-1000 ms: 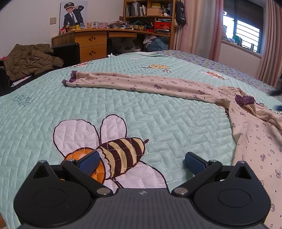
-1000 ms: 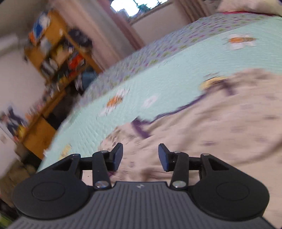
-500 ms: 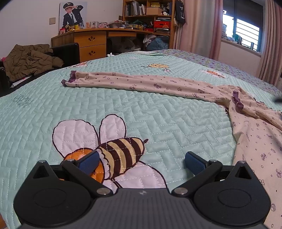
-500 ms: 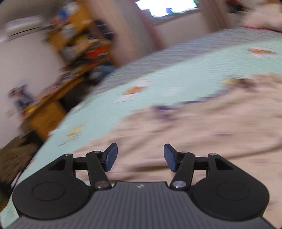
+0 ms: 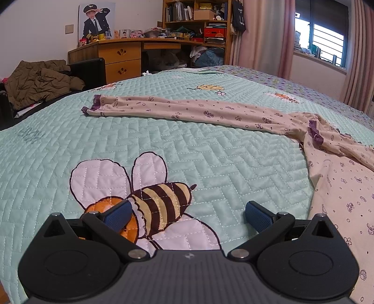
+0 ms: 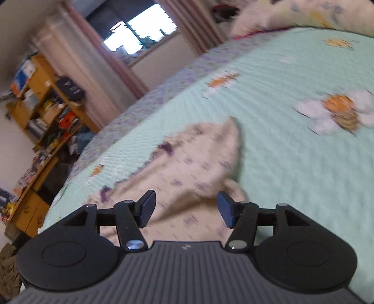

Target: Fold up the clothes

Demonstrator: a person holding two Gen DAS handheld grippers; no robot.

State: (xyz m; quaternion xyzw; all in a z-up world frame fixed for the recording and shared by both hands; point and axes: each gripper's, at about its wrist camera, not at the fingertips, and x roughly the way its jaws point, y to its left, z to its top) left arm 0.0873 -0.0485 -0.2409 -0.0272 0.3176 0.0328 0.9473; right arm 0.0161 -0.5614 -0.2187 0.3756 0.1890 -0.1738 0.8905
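A beige printed garment with purple trim lies on the mint quilted bedspread (image 5: 70,140). Its long sleeve (image 5: 187,111) stretches left across the bed in the left wrist view, and its body (image 5: 346,187) spreads at the right edge. My left gripper (image 5: 184,215) stands open over the bee picture, with nothing between its fingers, well short of the cloth. In the blurred right wrist view my right gripper (image 6: 185,208) stands open just above the garment (image 6: 198,161), whose pointed end lies ahead of the fingers. The pads do not press on the cloth.
A wooden desk (image 5: 121,56) and bookshelf (image 5: 198,25) stand beyond the bed's far edge. A brown jacket (image 5: 37,79) is heaped on a dark seat at the left. Curtains and a window (image 5: 327,39) fill the right side. Pillows (image 6: 303,14) lie at the bed's head.
The right gripper swept sideways over the garment and its jaws widened; its view now faces the pillows. The purple-trimmed fold by the garment's shoulder shifted and settled. The left gripper stayed still.
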